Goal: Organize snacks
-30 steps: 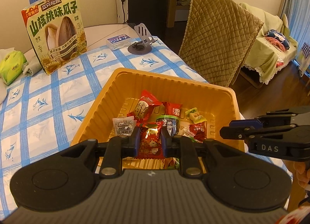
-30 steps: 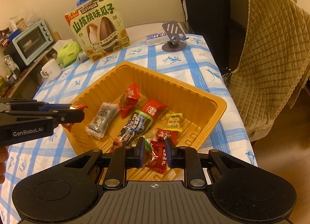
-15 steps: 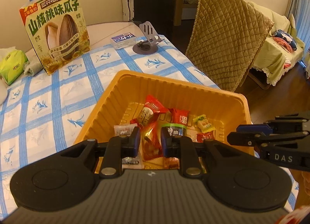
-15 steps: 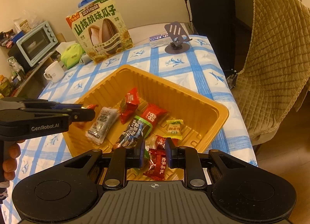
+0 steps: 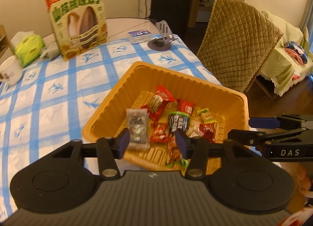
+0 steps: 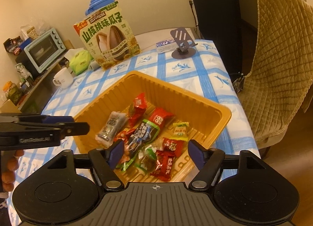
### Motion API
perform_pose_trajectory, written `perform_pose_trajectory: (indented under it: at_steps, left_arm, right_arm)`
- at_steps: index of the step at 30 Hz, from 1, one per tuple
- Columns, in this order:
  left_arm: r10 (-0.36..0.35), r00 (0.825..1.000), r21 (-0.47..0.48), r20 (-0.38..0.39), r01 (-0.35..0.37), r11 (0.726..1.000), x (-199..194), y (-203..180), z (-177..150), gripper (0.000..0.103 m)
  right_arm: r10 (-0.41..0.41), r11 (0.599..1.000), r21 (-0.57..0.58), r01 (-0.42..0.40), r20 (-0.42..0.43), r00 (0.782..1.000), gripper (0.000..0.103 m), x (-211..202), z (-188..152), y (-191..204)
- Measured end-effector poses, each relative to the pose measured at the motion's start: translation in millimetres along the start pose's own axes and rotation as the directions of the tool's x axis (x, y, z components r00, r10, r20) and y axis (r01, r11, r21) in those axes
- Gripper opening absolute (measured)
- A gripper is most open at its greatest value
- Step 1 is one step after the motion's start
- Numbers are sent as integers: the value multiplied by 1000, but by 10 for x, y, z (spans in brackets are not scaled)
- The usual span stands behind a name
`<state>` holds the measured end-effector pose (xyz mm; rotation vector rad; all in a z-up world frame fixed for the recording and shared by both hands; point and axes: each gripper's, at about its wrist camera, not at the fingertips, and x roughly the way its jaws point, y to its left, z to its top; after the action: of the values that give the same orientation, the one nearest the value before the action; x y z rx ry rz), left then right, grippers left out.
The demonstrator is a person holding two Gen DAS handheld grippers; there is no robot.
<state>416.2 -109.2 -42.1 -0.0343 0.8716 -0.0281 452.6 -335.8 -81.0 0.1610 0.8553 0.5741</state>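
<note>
An orange plastic tray (image 5: 176,77) (image 6: 195,100) sits on the blue checked tablecloth and holds several wrapped snacks: a grey packet (image 5: 137,126) (image 6: 110,128), red packets (image 5: 159,102) (image 6: 163,162), a dark green-edged packet (image 5: 179,121) (image 6: 144,134) and a yellow candy (image 5: 207,116) (image 6: 181,130). My left gripper (image 5: 152,143) is open and empty above the tray's near left rim. My right gripper (image 6: 155,153) is open and empty above the tray's near edge. Each gripper shows in the other's view (image 5: 273,130) (image 6: 49,128).
A big sunflower-seed bag (image 5: 78,18) (image 6: 109,40) stands at the back before a blue jug (image 6: 98,1). A green tissue pack (image 5: 29,49), white mug (image 5: 9,71) (image 6: 62,78), phone stand (image 5: 162,38) (image 6: 183,44) and small box (image 5: 139,35) are near. A quilted chair (image 5: 236,40) (image 6: 281,59) stands right. A toaster oven (image 6: 44,50) sits left.
Both grippers have opened and dropped their red snack packets into the tray. Both have pulled back and up a little from the tray.
</note>
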Motion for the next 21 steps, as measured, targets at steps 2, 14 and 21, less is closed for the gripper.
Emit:
perform_pose_trajectory:
  at_steps: [2,14,21]
  left_arm:
    - [10,1000,-9,9,-10,1000,-133,17,-53,60]
    - [2,1000,-32,30,-1,999,-749,63,-439,82]
    - [-1,1000,-53,24,2,999,-1156,216,-790,82]
  right_arm:
    - [-12,1000,-7,12,-6,1000,80,-43,-41,49]
    - [-29,999,-17,29,15,999,88,-481,-373,456]
    - [-64,998,-21,64,30,998,89,-757,-627,844]
